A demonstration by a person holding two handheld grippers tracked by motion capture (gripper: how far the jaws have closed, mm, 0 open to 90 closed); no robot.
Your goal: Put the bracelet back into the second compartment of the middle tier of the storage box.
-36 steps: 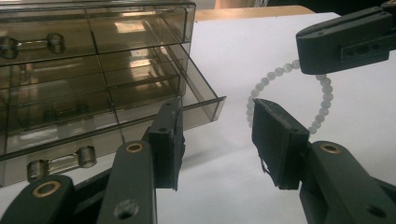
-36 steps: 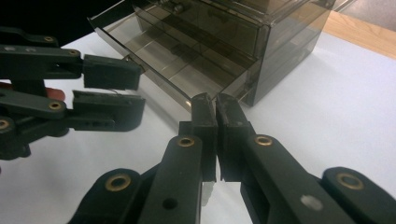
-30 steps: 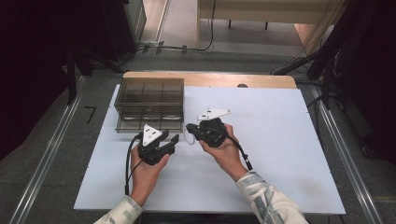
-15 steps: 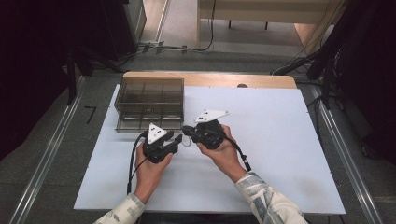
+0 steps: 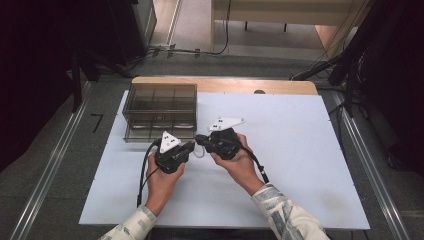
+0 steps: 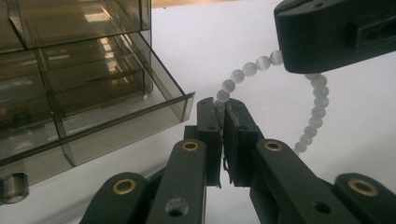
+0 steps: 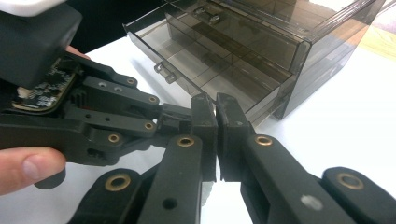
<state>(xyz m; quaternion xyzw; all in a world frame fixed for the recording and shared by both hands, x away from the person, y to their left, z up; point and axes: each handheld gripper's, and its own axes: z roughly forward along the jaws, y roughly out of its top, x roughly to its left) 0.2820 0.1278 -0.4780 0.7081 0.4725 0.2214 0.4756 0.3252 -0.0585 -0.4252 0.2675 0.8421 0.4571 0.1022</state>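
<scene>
The left tongs (image 6: pixel 223 109) have just been closing and now pinch the bead bracelet (image 6: pixel 243 73) by its string. The right tongs (image 5: pixel 198 138) grip its other side, so it hangs stretched between them above the counter (image 5: pixel 300 150), near the smoked drawer box (image 5: pixel 160 112); ready to carry.

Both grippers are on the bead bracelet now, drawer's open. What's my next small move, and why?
Probably carry the bead bracelet toward the open drawer of the smoky plastic organiser. The left gripper has just closed on the strand, and the right gripper also pinches it, so the loop hangs between them, beside the drawer.
</scene>
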